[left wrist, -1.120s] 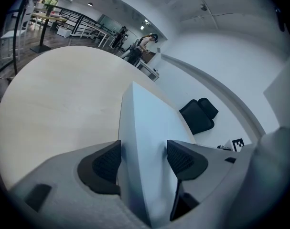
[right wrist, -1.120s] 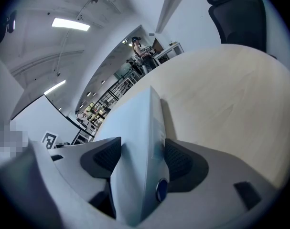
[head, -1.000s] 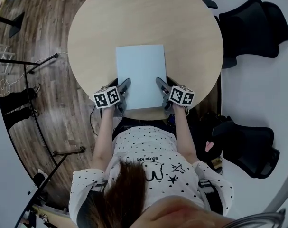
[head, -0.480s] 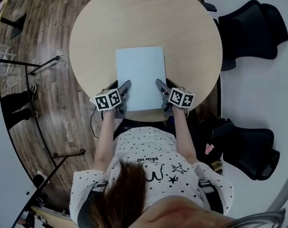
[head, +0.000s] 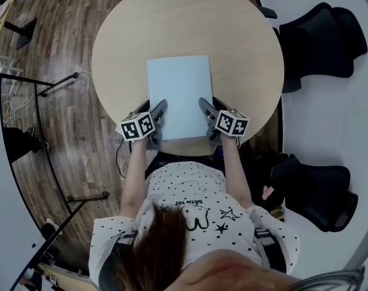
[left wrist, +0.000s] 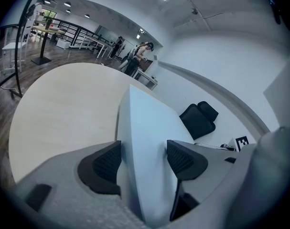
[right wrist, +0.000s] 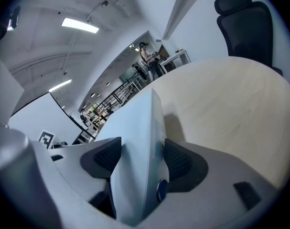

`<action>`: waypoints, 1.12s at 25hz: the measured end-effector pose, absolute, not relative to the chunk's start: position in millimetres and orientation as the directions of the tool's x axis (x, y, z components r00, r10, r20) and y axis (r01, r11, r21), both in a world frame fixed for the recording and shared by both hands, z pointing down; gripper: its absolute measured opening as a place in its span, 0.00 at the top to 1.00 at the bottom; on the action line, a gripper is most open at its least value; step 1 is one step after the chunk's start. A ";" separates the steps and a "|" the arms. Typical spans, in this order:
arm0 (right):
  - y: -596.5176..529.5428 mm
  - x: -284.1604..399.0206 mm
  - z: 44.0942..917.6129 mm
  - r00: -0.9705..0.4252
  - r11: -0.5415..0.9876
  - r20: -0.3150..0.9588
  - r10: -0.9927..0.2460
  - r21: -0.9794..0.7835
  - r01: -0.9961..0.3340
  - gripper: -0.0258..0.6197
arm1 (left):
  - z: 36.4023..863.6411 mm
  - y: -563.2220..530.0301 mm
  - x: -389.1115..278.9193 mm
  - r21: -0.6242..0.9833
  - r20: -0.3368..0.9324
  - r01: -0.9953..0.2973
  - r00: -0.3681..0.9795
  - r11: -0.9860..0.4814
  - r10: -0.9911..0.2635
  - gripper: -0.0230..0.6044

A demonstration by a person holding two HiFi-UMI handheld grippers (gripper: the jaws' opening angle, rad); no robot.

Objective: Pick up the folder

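here the pale blue folder (head: 179, 96) sits over the near half of the round wooden table (head: 190, 23), its long sides running away from the person and its near end close to the table's edge. the left gripper (left wrist: 144, 159) is at the folder's near left side, and in the left gripper view the folder's edge stands between the two dark ribbed pads (left wrist: 106, 162), which are drawn in narrow and pressing on it from both sides. the right gripper (right wrist: 137, 159) is at the near right side in the same way: in the right gripper view its pads (right wrist: 178, 160) are closed onto the folder, one on each face. in that view a soft shadow lies on the table just beside the folder; whether the far end rests on the table i cannot tell. the person, in a spotted shirt (head: 190, 211), stands at the table's near edge with both arms reaching forward. two black office chairs (head: 320, 35) are on the right, well apart from the table, and a dark wood floor (head: 56, 41) shows on the left.
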State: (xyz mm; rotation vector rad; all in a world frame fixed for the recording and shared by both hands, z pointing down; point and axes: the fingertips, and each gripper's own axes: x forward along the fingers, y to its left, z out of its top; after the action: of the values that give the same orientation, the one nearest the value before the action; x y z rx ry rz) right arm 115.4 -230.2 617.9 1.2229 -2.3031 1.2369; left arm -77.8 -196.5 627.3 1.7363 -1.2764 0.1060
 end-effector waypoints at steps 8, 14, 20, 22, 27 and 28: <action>-234.5 110.9 599.8 -0.623 0.317 0.522 -0.582 -0.560 -0.765 0.52 | 607.1 -199.9 -81.3 0.612 0.526 -0.790 0.435 -0.030 -0.731 0.48; -238.3 111.9 590.7 -0.624 0.341 0.505 -0.596 -0.545 -0.766 0.52 | 598.4 -202.6 -80.5 0.608 0.508 -0.793 0.432 -0.045 -0.745 0.48; -246.5 108.3 574.3 -0.624 0.390 0.489 -0.609 -0.501 -0.773 0.52 | 589.6 -206.6 -81.9 0.613 0.488 -0.789 0.428 -0.050 -0.761 0.48; -248.7 107.6 570.7 -0.624 0.397 0.485 -0.613 -0.494 -0.774 0.52 | 586.9 -208.4 -82.4 0.610 0.484 -0.790 0.423 -0.051 -0.766 0.48; -250.3 107.9 562.9 -0.628 0.407 0.466 -0.623 -0.493 -0.769 0.52 | 575.1 -210.9 -81.7 0.598 0.469 -0.799 0.415 -0.066 -0.780 0.48; -251.3 107.4 560.7 -0.632 0.412 0.457 -0.626 -0.494 -0.766 0.52 | 572.6 -211.9 -82.3 0.594 0.465 -0.801 0.413 -0.070 -0.783 0.48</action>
State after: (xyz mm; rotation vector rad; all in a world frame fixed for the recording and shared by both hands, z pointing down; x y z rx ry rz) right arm 107.4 -251.3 560.7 1.2330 -2.4647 1.0243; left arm -82.3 -211.9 572.6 1.8377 -1.3611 0.0277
